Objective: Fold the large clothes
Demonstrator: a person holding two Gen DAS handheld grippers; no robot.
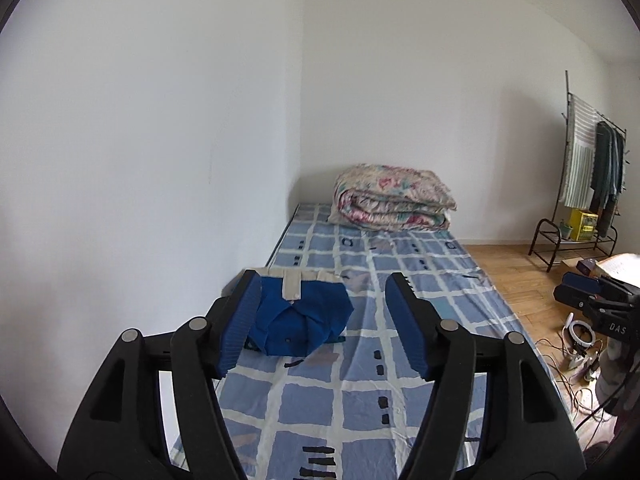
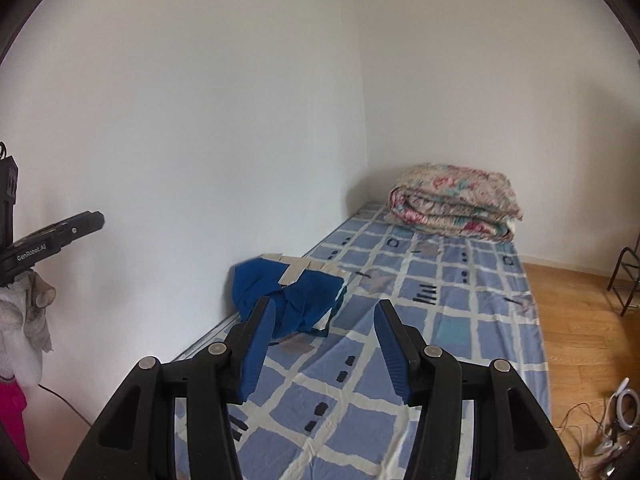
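Note:
A folded blue garment with a beige collar [image 1: 302, 316] [image 2: 298, 300] lies on the blue checked bed sheet [image 1: 360, 396] [image 2: 360, 392], close to the wall. My left gripper [image 1: 323, 322] is raised above the bed, open, with nothing between its blue pads; the garment lies beyond its left finger. My right gripper [image 2: 322, 346] is also open and empty above the sheet, the garment lying beyond its left finger. The right gripper also shows at the right edge of the left wrist view [image 1: 592, 296], and the left gripper at the left edge of the right wrist view [image 2: 52, 240].
A rolled floral quilt [image 1: 394, 200] [image 2: 456, 204] sits at the far end of the bed. White walls run along the left and the far end. To the right are a wooden floor [image 1: 516, 264], a clothes rack [image 1: 588, 168], a box, a ring light and cables [image 1: 576, 332].

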